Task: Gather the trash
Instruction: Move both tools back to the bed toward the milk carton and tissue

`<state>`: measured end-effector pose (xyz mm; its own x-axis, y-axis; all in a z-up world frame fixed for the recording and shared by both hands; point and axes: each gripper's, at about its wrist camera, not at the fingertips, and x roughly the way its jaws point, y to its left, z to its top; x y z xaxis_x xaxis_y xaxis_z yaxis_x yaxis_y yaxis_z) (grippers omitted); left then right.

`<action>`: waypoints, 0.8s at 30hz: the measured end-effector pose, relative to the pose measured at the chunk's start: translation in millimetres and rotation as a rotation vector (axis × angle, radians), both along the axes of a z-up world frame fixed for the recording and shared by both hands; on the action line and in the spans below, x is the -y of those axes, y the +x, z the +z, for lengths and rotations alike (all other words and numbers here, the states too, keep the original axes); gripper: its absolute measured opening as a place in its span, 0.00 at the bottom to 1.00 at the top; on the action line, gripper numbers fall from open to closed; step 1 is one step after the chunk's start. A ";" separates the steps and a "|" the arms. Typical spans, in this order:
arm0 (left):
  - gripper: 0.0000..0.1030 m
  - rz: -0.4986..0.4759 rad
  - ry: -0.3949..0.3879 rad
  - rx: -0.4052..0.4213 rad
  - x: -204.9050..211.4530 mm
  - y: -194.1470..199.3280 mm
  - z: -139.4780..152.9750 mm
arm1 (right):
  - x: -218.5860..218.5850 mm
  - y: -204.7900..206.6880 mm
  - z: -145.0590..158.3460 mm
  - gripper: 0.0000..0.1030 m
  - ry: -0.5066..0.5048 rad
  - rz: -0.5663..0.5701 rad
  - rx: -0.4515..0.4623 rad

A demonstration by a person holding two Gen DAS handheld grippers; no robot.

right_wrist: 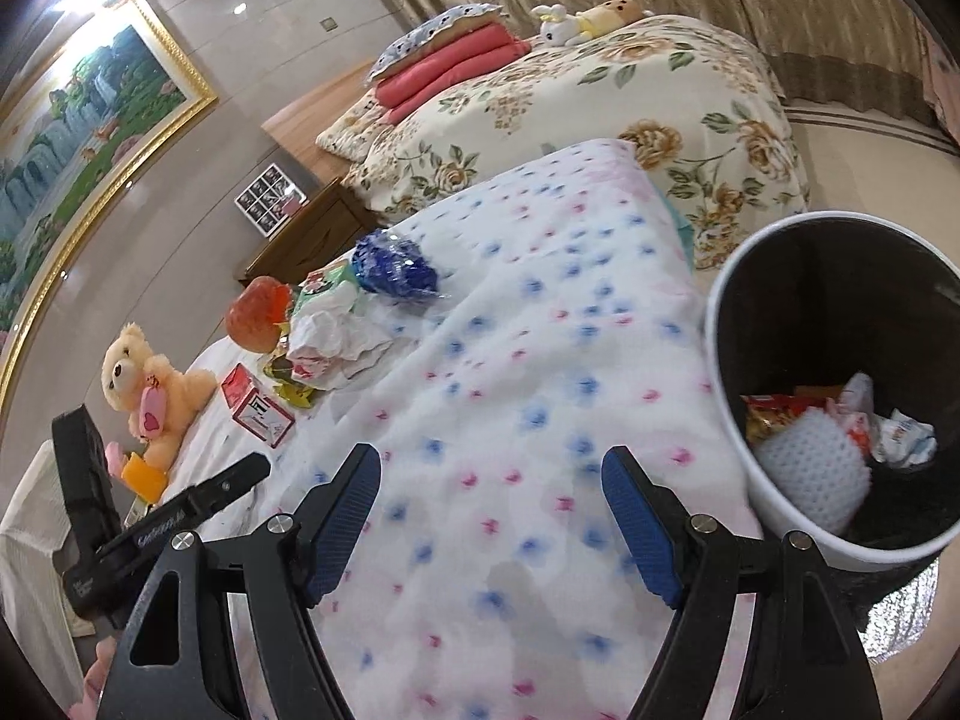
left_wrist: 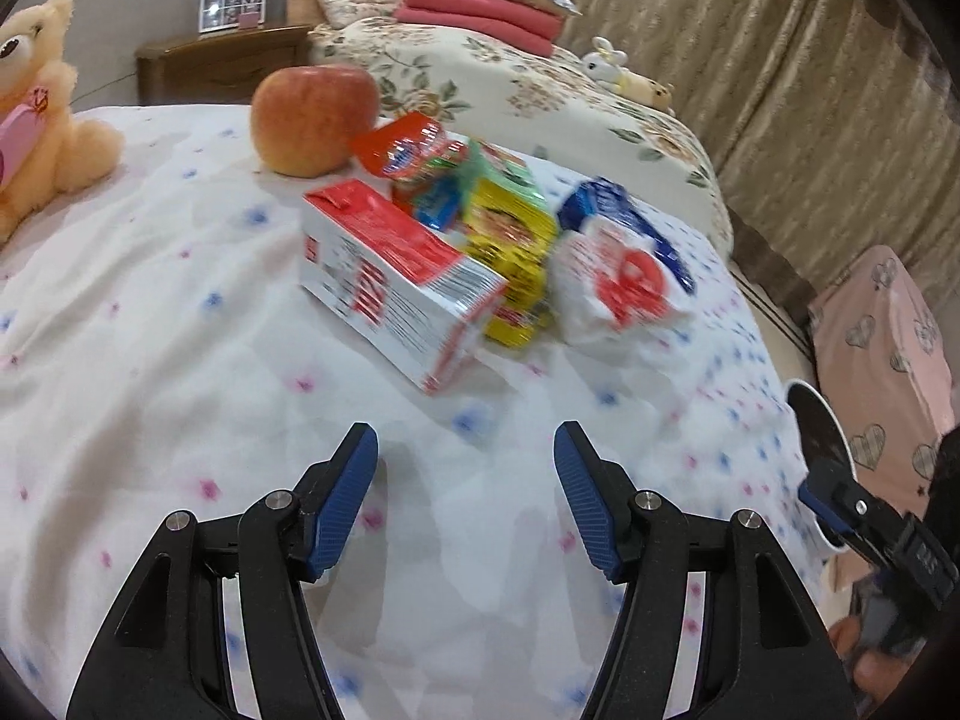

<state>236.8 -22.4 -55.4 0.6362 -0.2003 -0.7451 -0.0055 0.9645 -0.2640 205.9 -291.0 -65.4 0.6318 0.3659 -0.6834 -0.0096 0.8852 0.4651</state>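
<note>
Now both hands are reaching for more trash: the left gripper (left_wrist: 466,501) and right gripper (right_wrist: 492,522) are standing apart and empty. The red-and-white carton (left_wrist: 399,282), beside the apple (left_wrist: 312,120), probably needs grasping next, then carrying to the bin (right_wrist: 732,324).

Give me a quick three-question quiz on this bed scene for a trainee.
1. True or false: the bin already holds trash.
2. Which thing lies nearest the left gripper? A) apple B) red-and-white carton C) teddy
3. What does the right gripper hold?

Key: 1 true; 2 B; 3 nothing, its jaws stand open over the blanket.
</note>
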 end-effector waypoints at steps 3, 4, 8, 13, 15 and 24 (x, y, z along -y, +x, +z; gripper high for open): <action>0.60 0.017 0.005 0.001 -5.2 8.8 -1.0 | -8.9 5.5 0.7 0.76 0.003 0.013 0.000; 0.60 0.023 0.007 0.000 -7.0 12.2 -1.5 | -11.8 7.4 1.2 0.76 0.004 0.015 0.000; 0.60 0.062 0.016 0.003 -18.2 20.3 -1.2 | -25.2 16.1 1.8 0.76 0.009 0.038 0.000; 0.60 0.125 0.029 0.000 -41.8 24.4 -4.2 | -42.5 26.7 1.9 0.76 0.018 0.074 0.000; 0.60 0.144 0.033 -0.001 -51.9 22.3 -4.3 | -51.4 31.4 2.1 0.76 0.017 0.091 0.002; 0.66 0.155 0.008 -0.014 -80.5 5.9 -6.3 | -86.3 53.3 -3.6 0.76 0.020 0.152 0.000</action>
<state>242.6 58.1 -61.7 0.6483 -0.0944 -0.7555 -0.1580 0.9540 -0.2548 259.2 -204.7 -69.0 0.5681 0.4708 -0.6750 -0.1433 0.8643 0.4822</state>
